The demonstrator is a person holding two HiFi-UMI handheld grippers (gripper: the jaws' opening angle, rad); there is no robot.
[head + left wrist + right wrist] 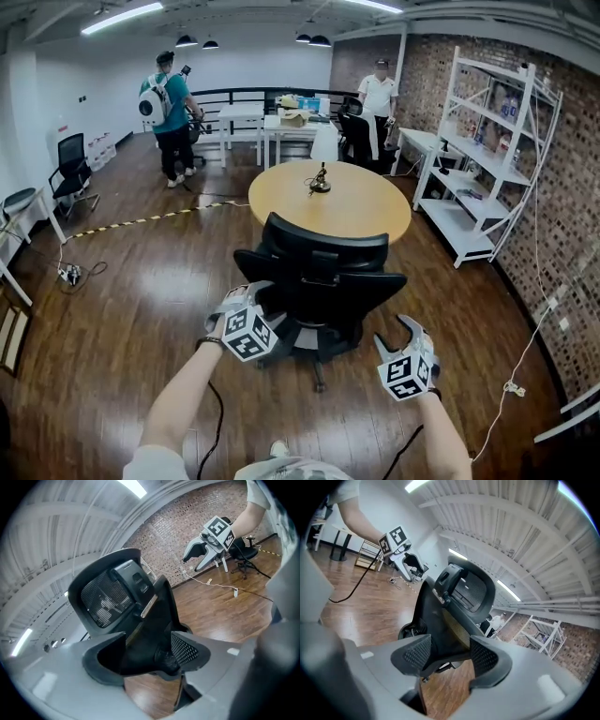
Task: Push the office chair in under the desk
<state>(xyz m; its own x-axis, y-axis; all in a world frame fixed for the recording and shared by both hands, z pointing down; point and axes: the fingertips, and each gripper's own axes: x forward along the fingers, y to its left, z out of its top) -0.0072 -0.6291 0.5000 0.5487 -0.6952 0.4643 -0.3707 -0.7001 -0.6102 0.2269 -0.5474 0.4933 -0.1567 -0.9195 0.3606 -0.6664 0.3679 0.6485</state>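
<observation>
A black office chair point(319, 281) stands with its back to me, facing the round wooden table point(375, 211). My left gripper point(246, 292) is at the chair's left side, low by the seat. In the left gripper view its jaws point(143, 653) stand wide, with a dark part of the chair point(122, 597) between them; I see no pad pressing on it. My right gripper point(394, 330) hangs open a little to the right of the seat and apart from it. In the right gripper view point(450, 653) the chair point(464, 592) shows beyond its spread fingers.
A small dark object point(321, 183) sits on the table. A white shelf unit point(487, 159) lines the brick wall at right. Two people point(169, 112) point(378, 94) stand at the back by white desks point(272, 127). Another chair point(70, 173) and a striped floor strip point(141, 220) are at left.
</observation>
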